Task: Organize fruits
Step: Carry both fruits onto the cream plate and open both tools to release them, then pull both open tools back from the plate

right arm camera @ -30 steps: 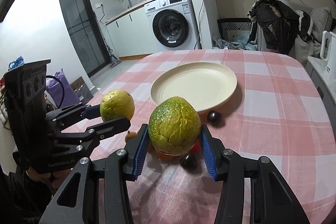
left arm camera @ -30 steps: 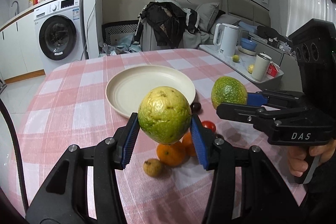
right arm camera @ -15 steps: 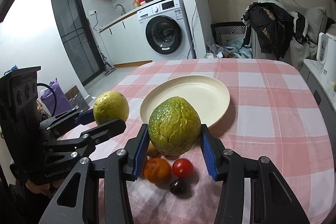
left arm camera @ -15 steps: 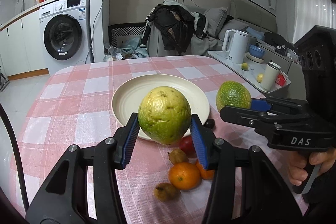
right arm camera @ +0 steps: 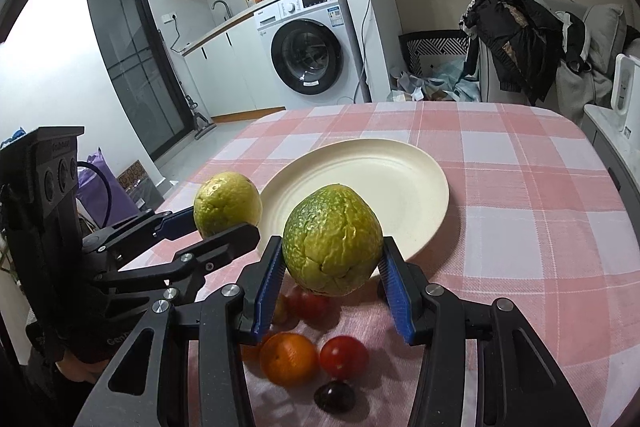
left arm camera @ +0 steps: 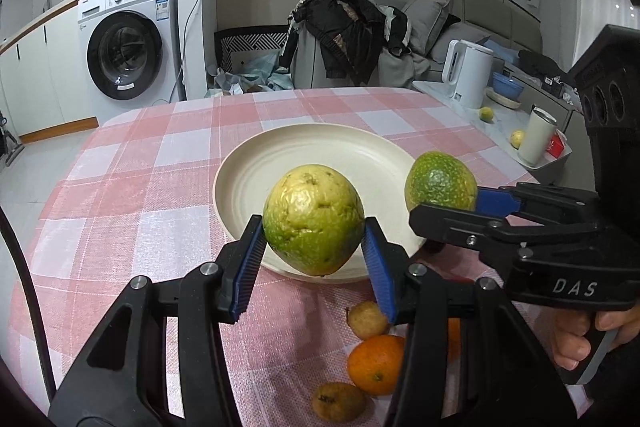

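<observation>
My left gripper (left arm camera: 314,247) is shut on a yellow-green guava (left arm camera: 314,219), held above the near rim of a cream plate (left arm camera: 304,167). My right gripper (right arm camera: 332,267) is shut on a greener guava (right arm camera: 332,239), held above the near edge of the same plate (right arm camera: 392,183). Each gripper shows in the other's view: the right one (left arm camera: 444,207) with its guava (left arm camera: 440,181), the left one (right arm camera: 216,223) with its guava (right arm camera: 227,201). Small fruits lie on the cloth below: an orange (right arm camera: 289,358), a cherry tomato (right arm camera: 344,355), a dark grape (right arm camera: 335,395).
The table has a pink checked cloth (left arm camera: 140,187). More small fruits lie near me: an orange (left arm camera: 376,363) and two brownish fruits (left arm camera: 366,319) (left arm camera: 338,401). A side shelf holds a white kettle (left arm camera: 466,73) and a cup (left arm camera: 536,143). A washing machine (left arm camera: 128,47) stands behind.
Both grippers have moved forward and up with their guavas, from over the small fruits toward the plate's near edge. Both stay shut.
</observation>
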`<move>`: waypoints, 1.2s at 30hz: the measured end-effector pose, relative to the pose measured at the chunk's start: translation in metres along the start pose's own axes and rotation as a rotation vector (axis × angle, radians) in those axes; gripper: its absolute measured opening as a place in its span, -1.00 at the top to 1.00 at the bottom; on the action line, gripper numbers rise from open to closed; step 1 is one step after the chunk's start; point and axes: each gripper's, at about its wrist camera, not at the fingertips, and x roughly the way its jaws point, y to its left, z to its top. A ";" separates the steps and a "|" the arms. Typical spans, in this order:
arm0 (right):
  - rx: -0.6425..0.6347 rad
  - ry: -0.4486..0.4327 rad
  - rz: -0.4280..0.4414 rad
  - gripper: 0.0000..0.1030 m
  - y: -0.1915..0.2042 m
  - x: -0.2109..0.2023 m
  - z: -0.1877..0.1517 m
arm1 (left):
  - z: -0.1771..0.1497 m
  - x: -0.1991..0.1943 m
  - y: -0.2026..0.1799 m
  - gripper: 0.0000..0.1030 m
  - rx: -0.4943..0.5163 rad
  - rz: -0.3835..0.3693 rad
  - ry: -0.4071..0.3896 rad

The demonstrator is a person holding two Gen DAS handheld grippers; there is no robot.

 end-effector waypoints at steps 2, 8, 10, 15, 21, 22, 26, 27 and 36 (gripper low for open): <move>0.012 0.010 -0.004 0.06 -0.003 0.007 0.001 | 0.000 0.007 0.002 0.11 -0.002 0.005 0.010; 0.016 0.036 -0.027 0.06 -0.006 0.023 0.003 | -0.001 0.016 0.011 0.11 -0.034 0.010 0.028; 0.014 0.041 -0.034 0.06 -0.006 0.027 0.003 | -0.001 0.017 0.013 0.11 -0.037 0.007 0.030; -0.002 0.054 -0.060 0.06 -0.008 0.036 0.005 | -0.001 0.022 0.013 0.11 -0.023 0.014 0.042; 0.000 0.071 -0.068 0.06 -0.012 0.042 0.003 | -0.002 0.022 0.013 0.11 -0.031 0.028 0.052; -0.001 0.069 -0.069 0.06 -0.012 0.042 0.003 | -0.002 0.022 0.014 0.10 -0.033 0.030 0.045; -0.007 0.075 -0.080 0.05 -0.011 0.044 0.004 | -0.004 0.012 0.015 0.08 -0.045 0.033 0.009; -0.007 0.074 -0.077 0.02 -0.011 0.043 0.004 | -0.004 0.010 0.016 0.05 -0.048 0.031 0.009; -0.020 0.035 -0.120 -0.81 -0.011 0.017 0.002 | -0.010 -0.035 0.024 -0.70 -0.082 0.016 -0.050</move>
